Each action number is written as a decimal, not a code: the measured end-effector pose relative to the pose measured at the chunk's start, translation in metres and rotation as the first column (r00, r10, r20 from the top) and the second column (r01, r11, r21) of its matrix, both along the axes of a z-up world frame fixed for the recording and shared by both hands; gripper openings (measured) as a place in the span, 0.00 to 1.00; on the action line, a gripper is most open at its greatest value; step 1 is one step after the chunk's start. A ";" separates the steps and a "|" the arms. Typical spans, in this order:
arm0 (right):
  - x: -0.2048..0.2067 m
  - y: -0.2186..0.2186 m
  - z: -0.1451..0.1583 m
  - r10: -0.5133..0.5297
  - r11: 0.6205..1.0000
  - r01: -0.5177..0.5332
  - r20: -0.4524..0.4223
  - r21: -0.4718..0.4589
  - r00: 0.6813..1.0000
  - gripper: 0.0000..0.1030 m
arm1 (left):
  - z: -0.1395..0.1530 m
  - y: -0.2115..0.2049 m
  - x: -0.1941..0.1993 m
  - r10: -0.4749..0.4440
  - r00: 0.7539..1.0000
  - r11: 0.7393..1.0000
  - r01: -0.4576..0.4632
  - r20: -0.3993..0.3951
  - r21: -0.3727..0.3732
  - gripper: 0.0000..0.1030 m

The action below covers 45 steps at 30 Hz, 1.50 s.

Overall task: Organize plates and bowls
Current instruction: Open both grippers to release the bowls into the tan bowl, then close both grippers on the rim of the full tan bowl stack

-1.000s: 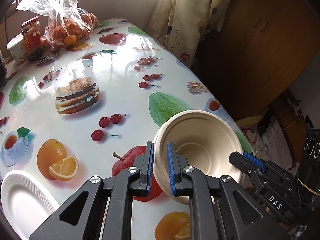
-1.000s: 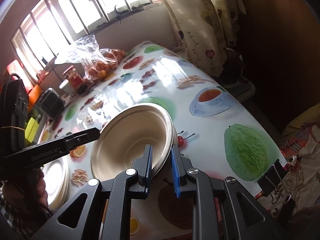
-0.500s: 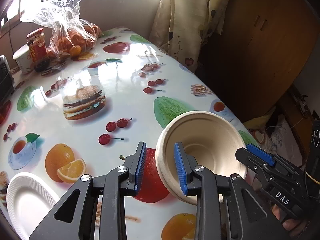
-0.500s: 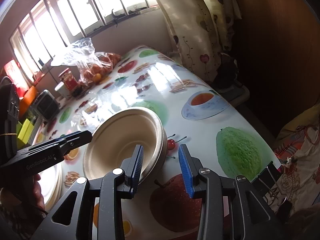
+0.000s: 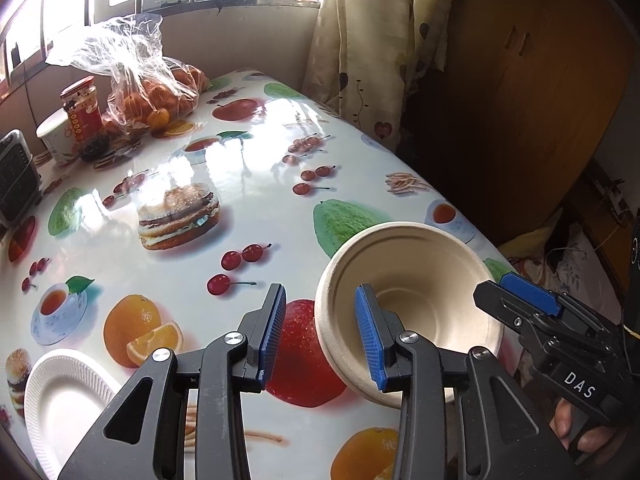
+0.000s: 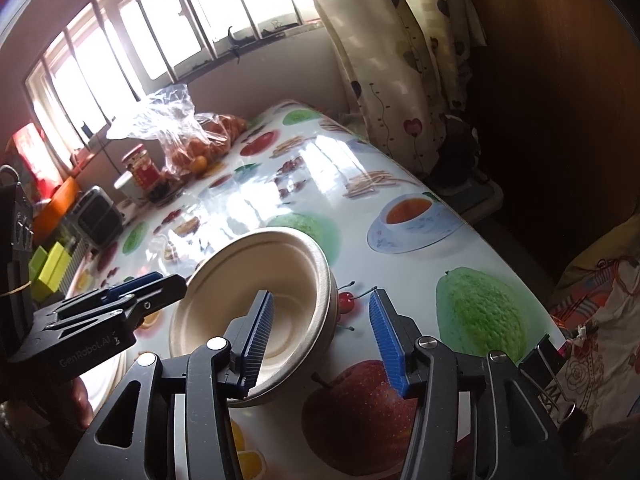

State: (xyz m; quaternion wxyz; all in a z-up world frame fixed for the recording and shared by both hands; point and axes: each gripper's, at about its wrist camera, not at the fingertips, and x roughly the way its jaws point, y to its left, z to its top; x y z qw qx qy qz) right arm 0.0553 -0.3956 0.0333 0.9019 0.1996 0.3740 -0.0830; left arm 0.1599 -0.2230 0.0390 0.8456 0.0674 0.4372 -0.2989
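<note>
**Straddling the rim of the paper bowls with both grippers wide**

Looking along my left gripper (image 5: 320,332), I see its two blue pads spread wide, one pad outside the left rim of the beige paper bowl (image 5: 424,292) and the other inside the bowl; neither pad presses the wall. The bowl sits in the lower right of the left wrist frame, on the worktop (image 5: 248,184) with its glossy fruit-and-burger print, partly covering a printed red apple. Its wall looks doubled, as though one bowl is nested in another, though I cannot tell how many there are.

My right gripper (image 6: 322,338) is just as wide in its own view: the left pad lies over the bowl's (image 6: 256,300) inside and the right pad stands clear of the outer wall, above the printed cherries. It grips nothing. In the left wrist view that same gripper (image 5: 520,300) shows at the right edge, just beside the bowl's far rim; in the right wrist view my left gripper (image 6: 136,292) reaches in from the left edge toward the bowl's opposite rim.

A white ribbed paper plate (image 5: 68,396) lies at the lower left of the left wrist frame, well apart from the bowl. At the upper left of the worktop stand a clear plastic bag of oranges (image 5: 148,80), a red-labelled jar (image 5: 82,116) and a white cup (image 5: 54,140) just beside it. A patterned curtain (image 5: 372,40) hangs at the top centre.
</note>
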 end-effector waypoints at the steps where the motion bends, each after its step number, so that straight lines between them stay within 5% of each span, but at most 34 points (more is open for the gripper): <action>1: 0.000 -0.001 -0.001 0.002 1.000 -0.002 0.001 0.003 1.000 0.50 | 0.000 0.000 -0.001 -0.001 1.000 1.000 0.001 0.007 0.000 0.37; 18: 0.004 -0.002 -0.006 0.022 1.000 -0.022 0.002 0.016 1.000 0.55 | -0.001 -0.005 -0.009 0.007 0.999 1.000 -0.009 0.042 0.024 0.38; 20: 0.004 -0.002 -0.007 0.026 1.000 -0.026 -0.004 0.015 1.000 0.57 | -0.001 -0.002 -0.009 0.005 1.000 1.000 -0.005 0.027 0.009 0.40; 23: 0.007 -0.001 -0.009 0.046 0.999 -0.046 -0.018 0.007 0.999 0.60 | -0.003 0.005 -0.007 0.027 1.000 1.000 -0.027 0.008 -0.012 0.57; 36: 0.014 0.002 -0.017 0.097 0.995 -0.096 -0.051 0.021 0.994 0.60 | -0.029 0.011 0.004 0.051 0.983 0.995 -0.065 -0.178 -0.076 0.57; 45: 0.015 0.004 -0.022 0.109 0.994 -0.108 -0.061 0.024 0.992 0.58 | -0.033 0.007 0.003 0.069 0.984 0.997 -0.076 -0.167 -0.034 0.57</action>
